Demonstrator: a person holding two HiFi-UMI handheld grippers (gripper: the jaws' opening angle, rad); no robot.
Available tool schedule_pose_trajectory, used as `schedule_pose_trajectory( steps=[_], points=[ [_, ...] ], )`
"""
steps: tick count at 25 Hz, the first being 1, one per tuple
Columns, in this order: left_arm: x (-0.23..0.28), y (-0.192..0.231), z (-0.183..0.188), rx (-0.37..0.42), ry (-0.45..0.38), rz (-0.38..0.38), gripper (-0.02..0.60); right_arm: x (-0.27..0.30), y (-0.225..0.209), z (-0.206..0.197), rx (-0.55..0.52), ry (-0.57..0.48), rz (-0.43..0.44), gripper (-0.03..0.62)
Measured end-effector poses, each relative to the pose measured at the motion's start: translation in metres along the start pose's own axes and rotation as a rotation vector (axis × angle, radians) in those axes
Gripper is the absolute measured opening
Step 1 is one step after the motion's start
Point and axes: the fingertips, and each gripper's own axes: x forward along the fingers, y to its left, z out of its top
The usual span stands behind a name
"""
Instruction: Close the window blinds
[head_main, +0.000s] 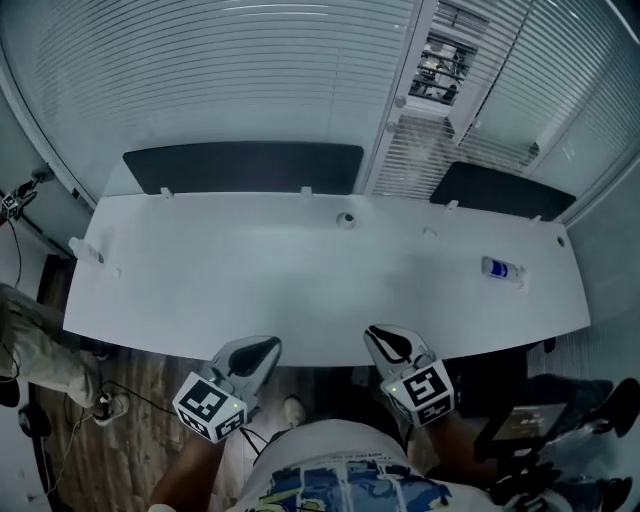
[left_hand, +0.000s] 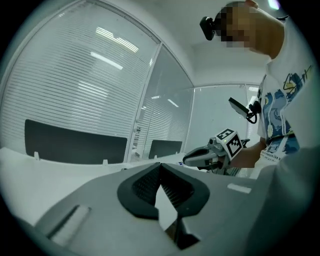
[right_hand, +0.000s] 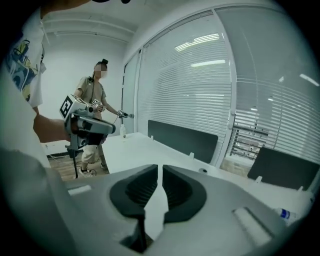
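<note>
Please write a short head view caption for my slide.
Shut and empty, the left claw and right claw hover at the near edge of a white desk, facing the window blinds.

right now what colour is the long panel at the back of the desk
Black or very dark; the panel shows best in the head view.

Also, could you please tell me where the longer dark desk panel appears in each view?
Head view: longer dark panel, upper left of centre.
Left gripper view: left of centre.
Right gripper view: near the centre.
Shared landmark: the open-slat blind strip, just right of it.
</note>
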Motion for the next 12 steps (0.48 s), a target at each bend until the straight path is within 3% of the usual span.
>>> schedule_pose_trajectory(
  steps=[4, 12],
  points=[
    [-0.019, -0.020, -0.025, -0.090, 0.021, -0.036, 0.008, -0.016, 0.032, -0.006, -0.020, 0.006, -0.015, 0.030],
    [-0.032, -0.083, -0.038, -0.047, 0.025, -0.046, 0.008, -0.067, 0.049, -0.017, -0.072, -0.055, -0.010, 0.029]
  ],
)
